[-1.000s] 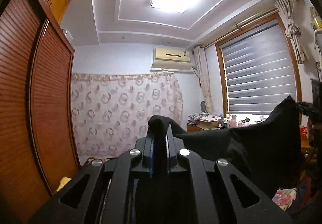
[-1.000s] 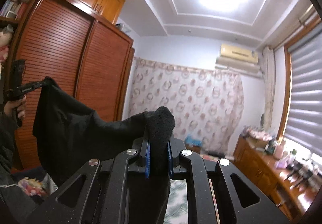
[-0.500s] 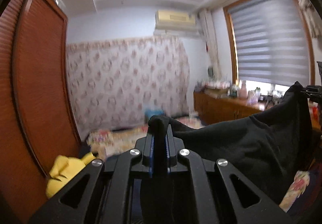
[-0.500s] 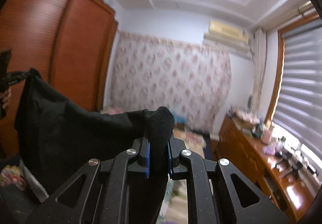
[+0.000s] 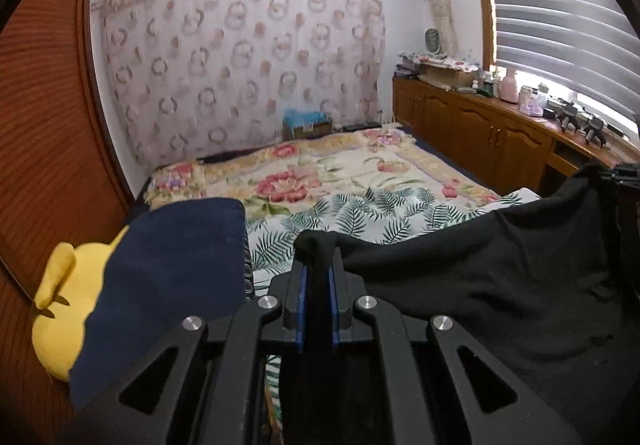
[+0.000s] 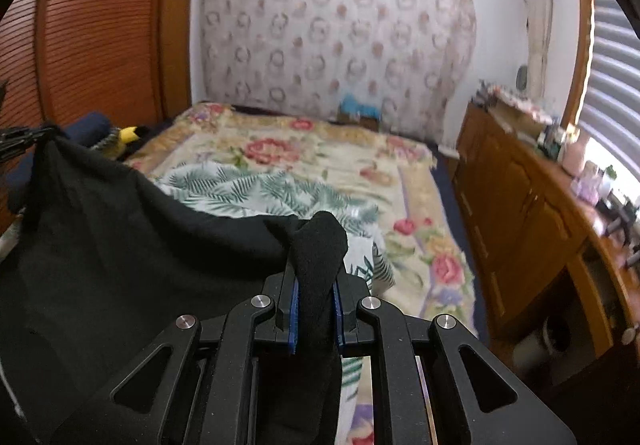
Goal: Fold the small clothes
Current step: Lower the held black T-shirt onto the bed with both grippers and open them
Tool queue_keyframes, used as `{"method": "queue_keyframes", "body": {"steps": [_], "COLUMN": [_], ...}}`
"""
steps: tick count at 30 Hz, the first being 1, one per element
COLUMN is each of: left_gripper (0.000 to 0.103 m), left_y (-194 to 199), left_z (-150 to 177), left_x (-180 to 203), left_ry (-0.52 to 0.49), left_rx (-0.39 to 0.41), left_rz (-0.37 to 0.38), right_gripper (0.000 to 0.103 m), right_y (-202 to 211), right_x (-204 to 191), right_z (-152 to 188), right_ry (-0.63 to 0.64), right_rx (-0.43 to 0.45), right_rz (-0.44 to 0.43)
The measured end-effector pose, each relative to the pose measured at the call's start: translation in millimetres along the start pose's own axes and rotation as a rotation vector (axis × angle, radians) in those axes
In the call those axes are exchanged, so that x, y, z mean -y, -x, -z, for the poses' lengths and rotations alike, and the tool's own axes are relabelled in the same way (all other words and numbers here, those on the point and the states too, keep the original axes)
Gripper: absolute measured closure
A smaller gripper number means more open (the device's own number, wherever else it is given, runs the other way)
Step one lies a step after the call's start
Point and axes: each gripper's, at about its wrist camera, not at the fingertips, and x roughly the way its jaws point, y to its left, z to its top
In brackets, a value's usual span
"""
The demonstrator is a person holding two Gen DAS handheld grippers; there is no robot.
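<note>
In the left wrist view, the left gripper (image 5: 316, 285) is seen clamped nearly shut on a bunched corner of the black garment (image 5: 500, 277), which is stretched off to the right and hangs in the air above the bed (image 5: 360, 181). At the far right edge the garment's other corner is held up by something dark, only partly shown. A navy pillow (image 5: 168, 277) and a yellow plush toy (image 5: 56, 309) are seen lying close by on the left, against the wooden wardrobe (image 5: 44, 149).

In the right wrist view, the right gripper (image 6: 316, 293) is seen likewise pinched almost closed on a thick fold of the same garment (image 6: 120, 245), which runs away to the left and sags in the middle. The tip of the left gripper is just made out at the left edge, where the cloth is drawn to a point.

Only the left view shows how near the pillow and toy are; in the right view they are small and half hidden behind the cloth. The fern-print sheet (image 6: 256, 189) under the garment is shown more fully by the right view.

Some risks can be judged. If the garment is laid down unevenly, the sagging middle could crumple beneath itself and the fold would be spoiled. If it is laid too far left, an edge could be draped over the pillow. A bunched grip could also leave a twisted corner.
</note>
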Motion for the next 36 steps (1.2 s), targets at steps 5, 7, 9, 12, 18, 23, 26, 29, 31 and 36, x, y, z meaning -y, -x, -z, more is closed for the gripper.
{"method": "queue_keyframes", "body": {"steps": [5,7,9,12,18,23,26,29,31,36], "left_gripper": [0.095,0.094,0.093,0.091,0.079,0.061,0.046,0.046,0.046,0.046], "left_y": [-23,-30,-37,-45,-40,-6,17,39,52,68], "left_z": [-5,-4,-5,-6,-5,0,12,31,44,75], "left_x": [5,6,5,5,2,7,12,17,19,22], "left_ry": [-0.005,-0.004,-0.004,-0.007,-0.002,-0.013,-0.009,-0.010,-0.007,0.017], "left_rx": [-0.047,-0.063,-0.076,-0.098,-0.119,-0.092,-0.082,-0.084,-0.087,-0.107], "left_rz": [0.004,0.009,0.011,0.011,0.038,0.052,0.066,0.073,0.069,0.045], "right_gripper": [0.092,0.092,0.092,0.092,0.084,0.070,0.055,0.049,0.048,0.045], "right_y": [-35,-46,-54,-60,-67,-49,-32,-11,0,27], "right_x": [17,18,18,17,20,13,7,2,-1,-12], "right_z": [1,1,0,1,0,-1,2,8,14,35], "right_ry": [-0.043,-0.046,-0.050,-0.058,-0.081,-0.071,-0.064,-0.083,-0.093,-0.109], "right_rx": [-0.050,-0.069,-0.081,-0.094,-0.121,-0.116,-0.096,-0.081,-0.075,-0.073], "right_rz": [0.000,-0.003,-0.006,-0.009,0.012,0.043,0.050,0.046,0.046,0.036]}}
